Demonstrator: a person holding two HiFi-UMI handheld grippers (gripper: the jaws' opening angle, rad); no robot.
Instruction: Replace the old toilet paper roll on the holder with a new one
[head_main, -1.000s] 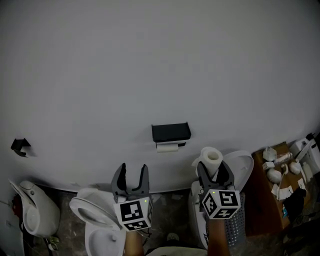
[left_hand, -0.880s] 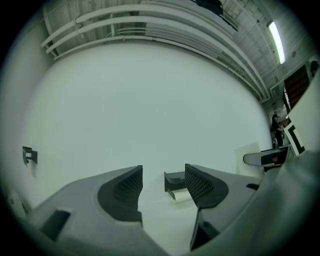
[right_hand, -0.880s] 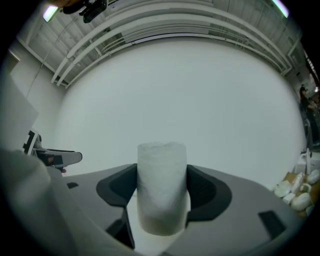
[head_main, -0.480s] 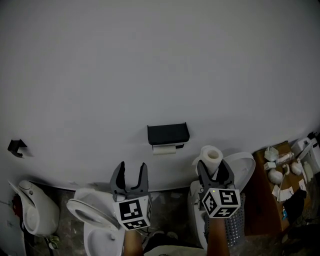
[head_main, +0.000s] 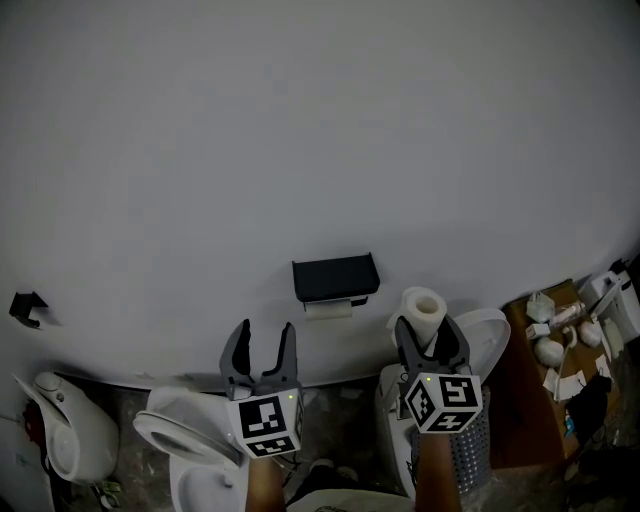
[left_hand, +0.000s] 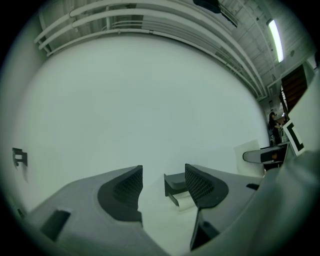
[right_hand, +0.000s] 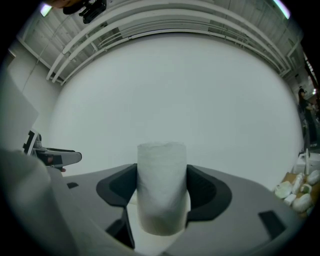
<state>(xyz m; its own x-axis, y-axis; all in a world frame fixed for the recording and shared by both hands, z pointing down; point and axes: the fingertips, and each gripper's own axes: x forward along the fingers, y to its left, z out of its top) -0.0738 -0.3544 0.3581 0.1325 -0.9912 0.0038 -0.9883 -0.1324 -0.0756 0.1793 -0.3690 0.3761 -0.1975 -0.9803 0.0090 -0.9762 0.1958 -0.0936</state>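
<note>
Grey left claw (head_main: 266, 330) and right claw (head_main: 425, 328), black-and-white marker cubes (head_main: 268, 428), dark ribbed pads (left_hand: 127, 187)

The white wall (head_main: 320, 130) is bare across the whole upper half of the head view. In the lower centre, the air between the black paper holder (head_main: 335, 277) and both gripper tips is open. The old roll (head_main: 329, 310) hangs just under the holder and narrows the room there. The left gripper (head_main: 267, 330) has a free gap between its jaws. The gap of the right gripper (head_main: 428, 335) is filled by the new roll (head_main: 424, 305). Below, an open toilet (head_main: 180, 430) at lower left and a raised toilet lid (head_main: 485, 335) just right of the right gripper block the way. A cluttered wooden table (head_main: 525, 380) closes the right edge.
</note>
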